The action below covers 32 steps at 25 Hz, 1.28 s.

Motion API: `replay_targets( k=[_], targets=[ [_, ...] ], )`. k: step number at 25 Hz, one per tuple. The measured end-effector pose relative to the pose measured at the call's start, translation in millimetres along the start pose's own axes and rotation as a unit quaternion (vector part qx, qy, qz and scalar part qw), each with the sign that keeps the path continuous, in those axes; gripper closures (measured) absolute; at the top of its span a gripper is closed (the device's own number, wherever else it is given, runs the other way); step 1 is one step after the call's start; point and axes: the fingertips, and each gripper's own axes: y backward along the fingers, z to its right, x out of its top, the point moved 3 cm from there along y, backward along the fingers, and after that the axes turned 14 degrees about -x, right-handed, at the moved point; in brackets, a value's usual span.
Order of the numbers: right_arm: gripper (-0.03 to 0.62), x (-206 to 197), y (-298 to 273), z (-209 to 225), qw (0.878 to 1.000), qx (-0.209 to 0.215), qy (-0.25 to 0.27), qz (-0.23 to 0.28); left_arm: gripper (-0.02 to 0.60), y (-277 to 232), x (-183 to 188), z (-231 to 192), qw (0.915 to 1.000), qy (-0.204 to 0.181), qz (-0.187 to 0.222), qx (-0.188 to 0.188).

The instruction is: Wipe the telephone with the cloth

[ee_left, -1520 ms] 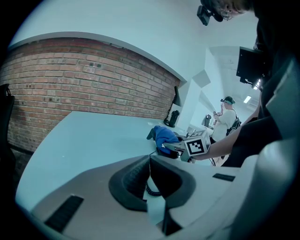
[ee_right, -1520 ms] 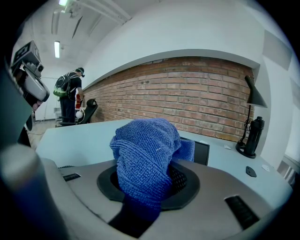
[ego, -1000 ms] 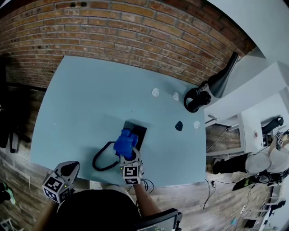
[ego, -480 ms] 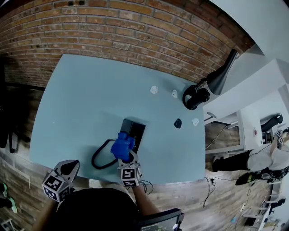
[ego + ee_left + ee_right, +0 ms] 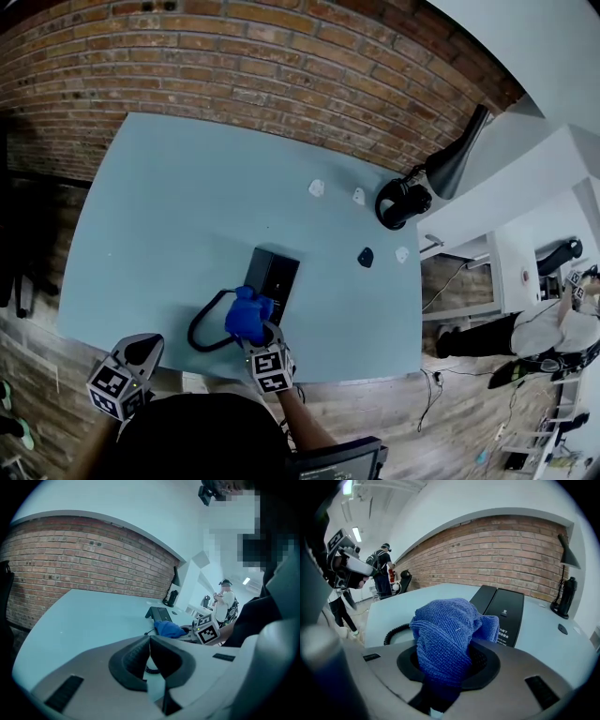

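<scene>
At the desk's near edge, the left gripper [image 5: 141,354] hangs with jaws pressed together on nothing. The right gripper [image 5: 260,339] clamps the blue cloth [image 5: 246,314] over the black telephone's [image 5: 274,274] near end, beside its coiled cord [image 5: 200,330]. The pale blue desk [image 5: 169,206] runs back to a brick wall [image 5: 281,66]. Only the right gripper view shows a person [image 5: 383,571] standing beyond the desk. A black lamp [image 5: 441,169] holds the far right corner.

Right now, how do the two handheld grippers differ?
The right gripper is clamped on the blue cloth; the left gripper has its jaws together on nothing. The right gripper is at the telephone; the left gripper sits back by the table's near edge. Both carry a marker cube.
</scene>
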Motion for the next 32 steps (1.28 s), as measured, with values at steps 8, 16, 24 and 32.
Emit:
replay_targets(
  k=[8,16,24,32],
  targets=[
    [0.451,66.9,-2.8,37.4,0.998,0.034,0.014,0.057,0.574,3.0,-3.3,-2.3,1.0000,0.002,0.003,0.004],
    [0.450,131.7,-41.7,120.5,0.988,-0.103,-0.008,0.114,0.574,14.3,-2.5,-6.2,0.9998,0.005,0.007,0.018],
    [0.450,111.6,-61.3,125.7,0.986,-0.123,-0.032,0.107,0.574,31.3,-8.1,-12.5,0.9993,0.014,0.005,0.036],
    [0.450,100.4,-55.4,114.8,0.986,-0.121,-0.007,0.117,0.574,21.3,-6.7,-12.0,0.9996,0.011,0.000,0.025]
  ],
)
